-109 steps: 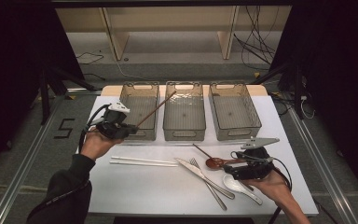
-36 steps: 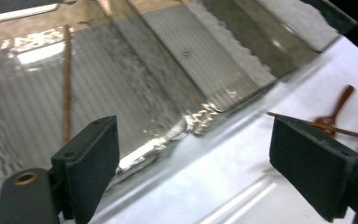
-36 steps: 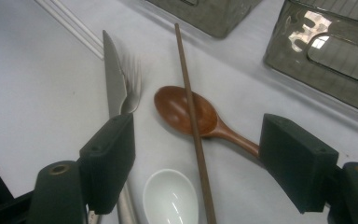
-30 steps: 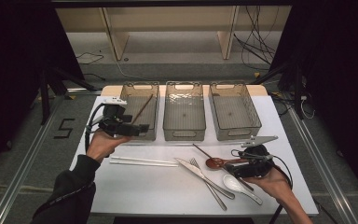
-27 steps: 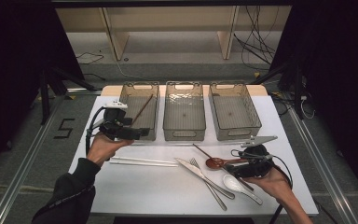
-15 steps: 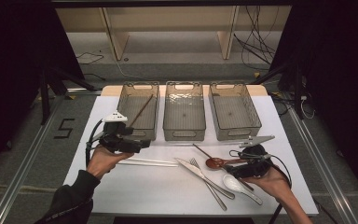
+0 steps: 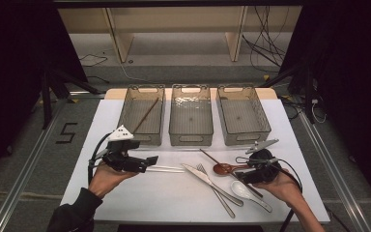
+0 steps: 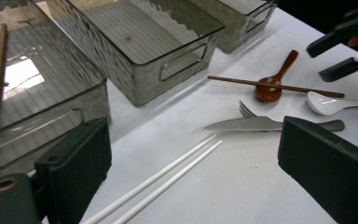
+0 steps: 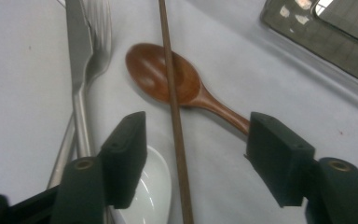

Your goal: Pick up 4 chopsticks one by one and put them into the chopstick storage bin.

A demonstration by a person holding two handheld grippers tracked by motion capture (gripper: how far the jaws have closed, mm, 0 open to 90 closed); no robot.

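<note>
My left gripper (image 7: pixel 150 163) hovers open above two white chopsticks (image 8: pixel 168 179) at the table's front left, with nothing between its jaws (image 8: pixel 193 142). One brown chopstick (image 7: pixel 145 115) lies in the left bin (image 7: pixel 125 118). My right gripper (image 7: pixel 241 170) is low over a second brown chopstick (image 9: pixel 173 116), which rests across a wooden spoon (image 9: pixel 168 79). Its jaws have just been closing and stand open on either side of that chopstick (image 9: pixel 196 135), pads clear of it. A white spoon (image 7: pixel 249 191) lies under the right gripper.
A knife (image 7: pixel 211 183) and a fork (image 7: pixel 217 193) lie crossed at the front centre. The middle bin (image 7: pixel 191 137) and right bin (image 7: pixel 244 137) stand side by side behind them. The table's front edge runs close to both hands.
My left gripper let the brown chopstick go into the left bin, then came back toward the front and down over the white chopsticks. The right hand has stayed in place.
</note>
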